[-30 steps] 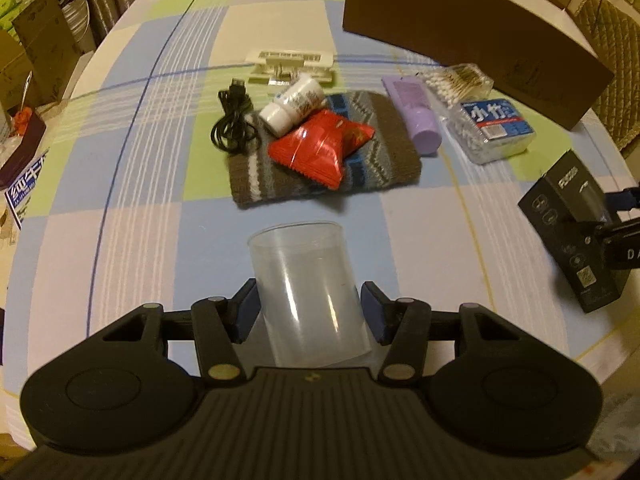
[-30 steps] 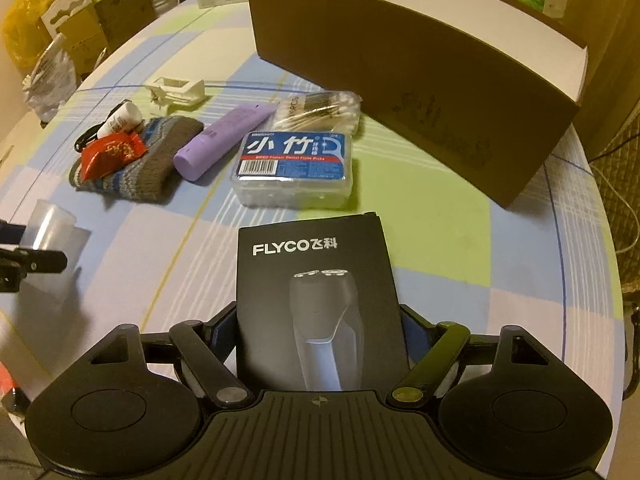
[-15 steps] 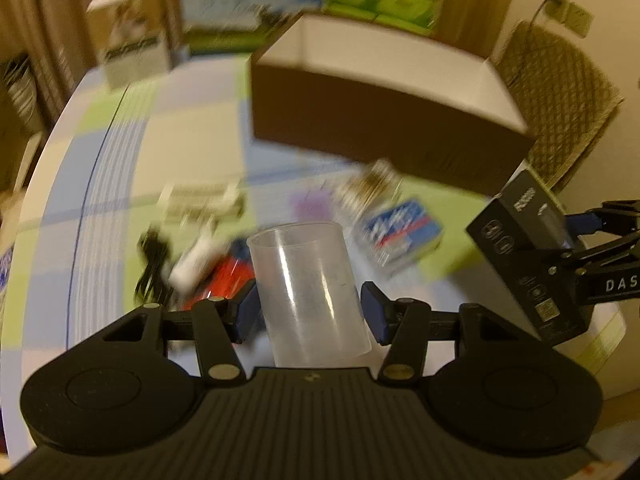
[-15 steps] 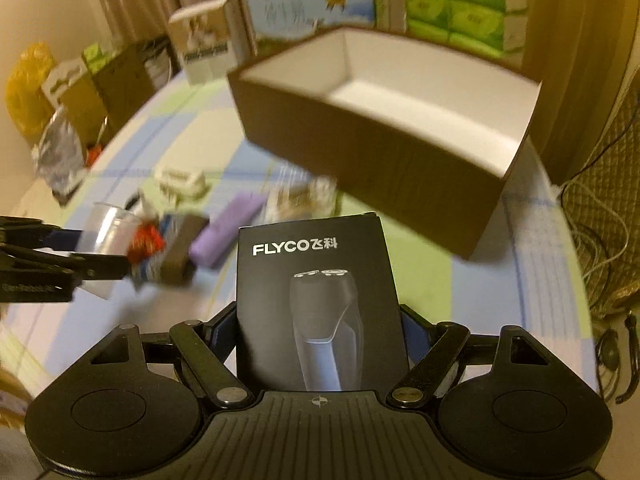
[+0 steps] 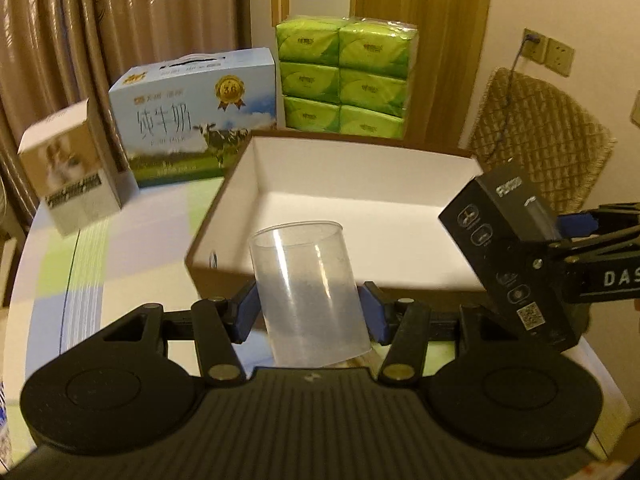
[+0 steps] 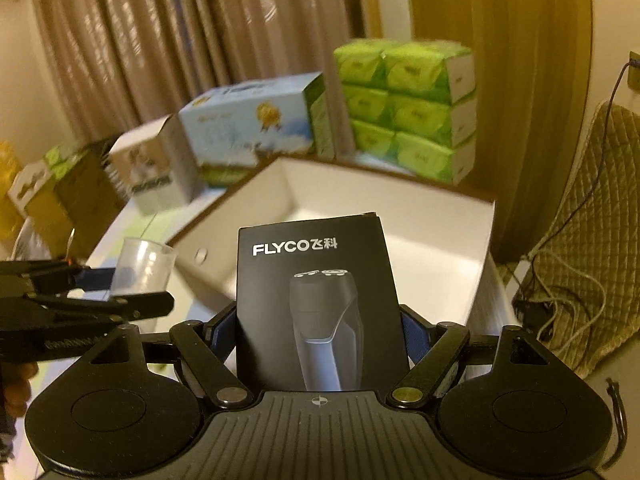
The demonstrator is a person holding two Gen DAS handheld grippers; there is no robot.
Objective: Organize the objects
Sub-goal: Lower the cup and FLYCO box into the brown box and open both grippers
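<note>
Both views have swung up off the cluttered counter [image 5: 100, 264] since a second ago: the small items are out of view and the open cardboard box [image 5: 360, 168] now fills the space ahead of both tongs. I read that as pick-up finished and carry nearly over; drop-off comes next.

Largest first. The box sits just ahead of and below your tongs, white interior bare from what shows. Beyond it stand the milk carton [image 5: 192, 116] and green tissue packs [image 5: 344, 80], not in play.

Your right tongs [image 6: 320, 332] are clenched on the black shaver box [image 6: 316, 300], upright between the blue pads, its top edge over the box's near wall.

Your left tongs [image 5: 310, 312] are grasping the clear plastic cup [image 5: 308, 292], mouth up, leaning slightly left, held at its lower half, in front of the near wall.

The shaver box hangs right of the left tongs, near but apart from the cup. Watch that they don't bump on lowering.
</note>
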